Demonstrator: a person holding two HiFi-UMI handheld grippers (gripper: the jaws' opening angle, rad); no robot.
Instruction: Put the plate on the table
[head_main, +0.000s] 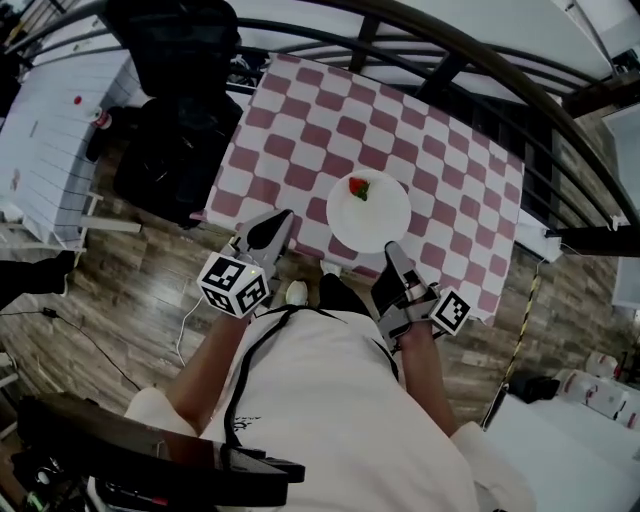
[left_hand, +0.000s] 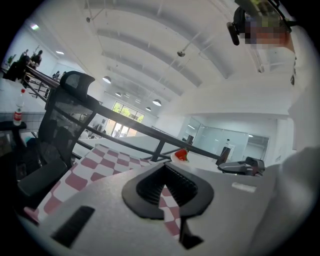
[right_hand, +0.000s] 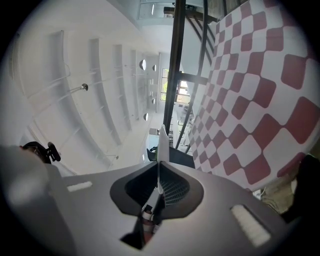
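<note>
White plate (head_main: 380, 222) at centre frame, over the checkered table (head_main: 300, 120) near its lower edge; one strawberry (head_main: 359, 188) on its upper-left part. Right gripper (head_main: 389, 250): jaws nearly together, pinching the plate's lower-right rim. Left gripper (head_main: 283, 217): jaws closed, empty, just left of the plate.

White plate (head_main: 368, 212) with strawberry (head_main: 359, 188) over checkered table (head_main: 300, 120), right gripper (head_main: 393, 255) at rim
</note>
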